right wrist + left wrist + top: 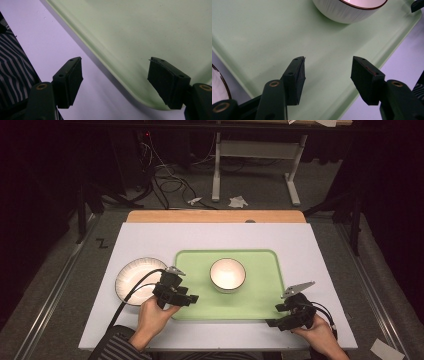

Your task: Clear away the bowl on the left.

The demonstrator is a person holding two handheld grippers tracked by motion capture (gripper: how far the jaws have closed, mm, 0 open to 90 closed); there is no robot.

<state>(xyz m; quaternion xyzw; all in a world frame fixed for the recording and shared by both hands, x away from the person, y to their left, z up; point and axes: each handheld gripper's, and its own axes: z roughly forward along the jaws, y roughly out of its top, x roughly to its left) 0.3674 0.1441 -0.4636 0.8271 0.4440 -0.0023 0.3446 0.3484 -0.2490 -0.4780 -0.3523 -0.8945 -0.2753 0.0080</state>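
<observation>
Both grippers parked at the tray's (260, 307) near edge. Left gripper (192, 298) at 7 o'clock of the bowl (227, 274), jaws spread, nothing between; looks lined up to go for the bowl, w/ bare tray in between. Right gripper (270, 322) at the tray's 5 o'clock corner, jaws spread astride the rim, prob. ready to steady it. Plate (131, 275) sits off-tray at 9 o'clock on the counter (300, 245), beside the left gripper's cable.

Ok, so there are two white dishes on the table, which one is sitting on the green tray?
The deep bowl sits on the green tray, near its middle. The flat plate lies off the tray, on the white tabletop to its left, partly behind the left hand-held gripper.
</observation>
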